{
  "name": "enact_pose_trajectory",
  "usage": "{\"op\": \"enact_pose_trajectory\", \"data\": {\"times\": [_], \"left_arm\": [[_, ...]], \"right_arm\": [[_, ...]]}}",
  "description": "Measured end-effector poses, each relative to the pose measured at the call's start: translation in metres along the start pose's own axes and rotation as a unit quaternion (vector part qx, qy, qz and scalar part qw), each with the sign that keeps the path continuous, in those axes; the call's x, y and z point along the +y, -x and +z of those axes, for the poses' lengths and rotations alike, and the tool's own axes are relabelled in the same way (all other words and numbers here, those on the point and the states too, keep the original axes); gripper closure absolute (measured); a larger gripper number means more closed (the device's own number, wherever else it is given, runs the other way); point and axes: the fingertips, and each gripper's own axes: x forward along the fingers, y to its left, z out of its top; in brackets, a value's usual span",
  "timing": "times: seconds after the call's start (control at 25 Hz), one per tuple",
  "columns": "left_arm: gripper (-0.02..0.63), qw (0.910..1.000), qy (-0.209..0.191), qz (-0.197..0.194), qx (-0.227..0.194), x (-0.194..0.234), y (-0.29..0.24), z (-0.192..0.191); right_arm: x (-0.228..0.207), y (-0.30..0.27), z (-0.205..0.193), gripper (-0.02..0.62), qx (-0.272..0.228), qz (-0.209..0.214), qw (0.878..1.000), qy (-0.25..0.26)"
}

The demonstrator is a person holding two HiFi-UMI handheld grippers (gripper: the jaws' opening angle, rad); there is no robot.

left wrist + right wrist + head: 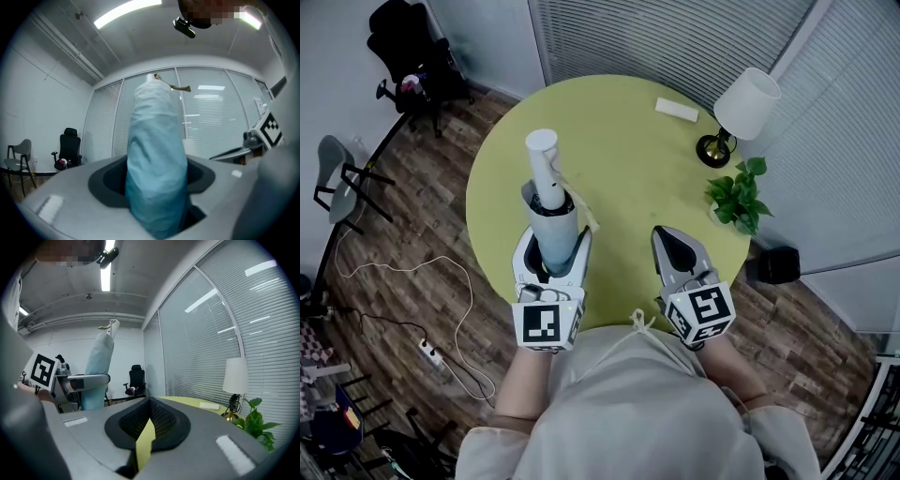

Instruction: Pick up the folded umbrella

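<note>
We've got left gripper (551, 225) clamped on umbrella (546, 178); pale blue sleeve squeezed between jaws, white handle up top; umbrella upright, over near-left part of table (619, 159); right gripper (675, 246) holding nothing, jaws nearly together, just sliver of table showing between; it sits right of umbrella, apart from it; lamp (742, 108) and plant (739, 199) at far right; small white box (676, 110) on far side.
</note>
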Motion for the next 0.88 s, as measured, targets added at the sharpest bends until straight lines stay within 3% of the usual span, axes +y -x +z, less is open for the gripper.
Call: {"op": "enact_pose_trajectory", "data": {"times": [0.32,0.88], "left_arm": [[0.304,0.9999,0.015,0.002,0.004,-0.001,0.005,-0.001],[0.304,0.9998,0.017,-0.002,0.009,0.001,0.011,0.000]], "right_arm": [[-0.005,0.004,-0.002,0.597,0.002,-0.023,1.000,0.008],[0.006,0.002,0.006,0.597,-0.006,-0.026,1.000,0.014]]}}
